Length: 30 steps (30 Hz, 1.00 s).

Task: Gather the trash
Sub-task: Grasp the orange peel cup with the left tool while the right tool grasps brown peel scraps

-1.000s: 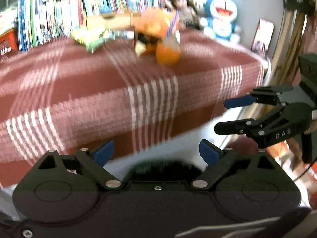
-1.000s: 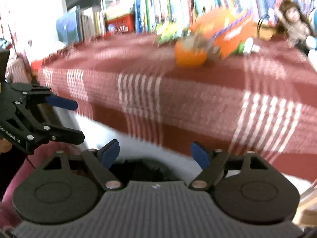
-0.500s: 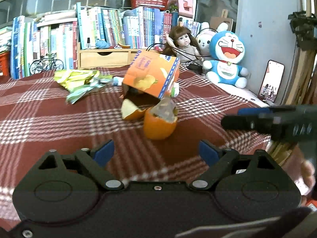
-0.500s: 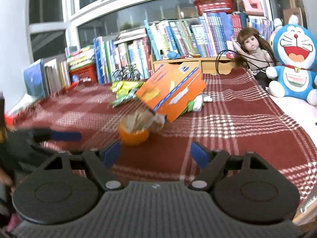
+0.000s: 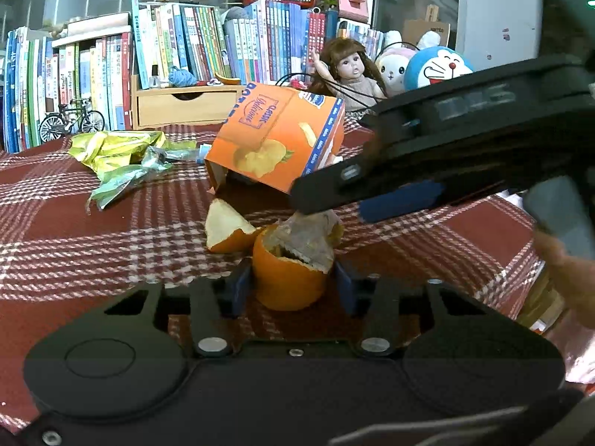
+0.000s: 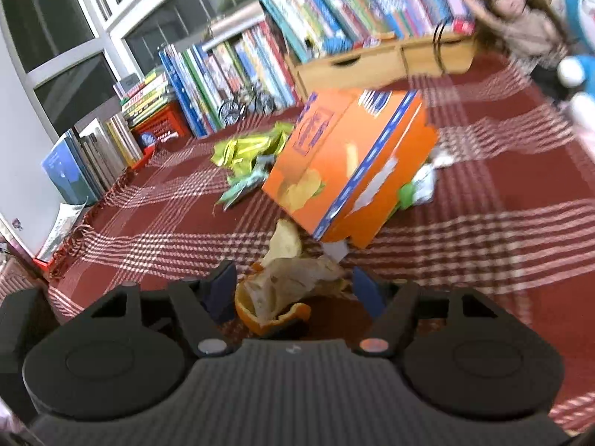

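An orange peel cup (image 5: 290,282) with a crumpled tissue (image 5: 305,238) in it sits on the red plaid tablecloth (image 5: 74,230). My left gripper (image 5: 292,288) has its blue pads pressed against the cup's two sides. My right gripper (image 5: 327,156) reaches in from the right just above the cup. In the right wrist view the right gripper (image 6: 293,290) is open, and its fingers straddle the peel cup (image 6: 271,312) with gaps on both sides. A loose peel piece (image 5: 227,230) lies behind the cup. Farther back are an orange snack box (image 5: 275,141) and green-yellow wrappers (image 5: 119,152).
Along the back stand rows of books (image 5: 208,44), a wooden drawer box (image 5: 182,106), a toy bicycle (image 5: 70,120), a doll (image 5: 349,70) and a blue plush (image 5: 435,67). A hand (image 5: 569,275) holds the right gripper. The table's left edge (image 6: 74,238) shows in the right wrist view.
Both grippers rose from below the table edge and moved forward to the orange peel cup. The left gripper's fingers narrowed onto it; the right gripper now hangs over it.
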Each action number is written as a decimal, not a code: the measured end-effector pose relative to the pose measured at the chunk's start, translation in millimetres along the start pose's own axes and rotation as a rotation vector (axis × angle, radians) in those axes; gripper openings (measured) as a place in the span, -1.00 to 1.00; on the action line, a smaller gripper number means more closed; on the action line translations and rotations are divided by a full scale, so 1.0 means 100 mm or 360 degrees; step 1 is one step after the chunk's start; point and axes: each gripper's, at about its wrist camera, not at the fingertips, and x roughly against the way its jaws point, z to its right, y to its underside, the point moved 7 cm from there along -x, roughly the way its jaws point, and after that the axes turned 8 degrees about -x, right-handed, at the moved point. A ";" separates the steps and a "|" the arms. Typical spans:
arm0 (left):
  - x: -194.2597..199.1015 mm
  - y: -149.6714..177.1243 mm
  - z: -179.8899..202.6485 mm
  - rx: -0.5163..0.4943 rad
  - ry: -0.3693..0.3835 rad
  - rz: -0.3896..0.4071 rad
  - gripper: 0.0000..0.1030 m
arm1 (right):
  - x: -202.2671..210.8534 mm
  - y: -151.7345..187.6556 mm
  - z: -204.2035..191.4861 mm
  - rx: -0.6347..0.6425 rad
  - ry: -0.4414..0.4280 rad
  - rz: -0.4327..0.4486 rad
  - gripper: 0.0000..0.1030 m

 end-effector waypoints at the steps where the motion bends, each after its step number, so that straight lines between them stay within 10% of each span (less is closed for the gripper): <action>1: 0.01 0.01 -0.01 -0.0005 0.0000 0.0002 -0.21 | -0.06 0.01 0.00 -0.0031 -0.0015 -0.0031 0.22; 9: 0.18 0.10 -0.09 -0.0045 -0.0029 0.0003 -0.21 | -0.09 0.04 0.03 -0.0197 -0.0077 -0.0026 -0.64; 15: 0.24 0.11 -0.15 -0.0038 -0.0090 0.0010 0.13 | 0.05 -0.09 0.16 -0.0236 0.0027 0.0075 -0.77; 25: 0.29 0.08 -0.23 0.0024 -0.0086 0.0031 -0.24 | 0.06 0.07 0.36 -0.0061 0.0319 0.0103 -0.57; 30: 0.36 0.06 -0.31 0.0040 -0.0124 0.0055 -0.28 | 0.15 0.14 0.41 -0.0005 0.0334 0.0194 0.11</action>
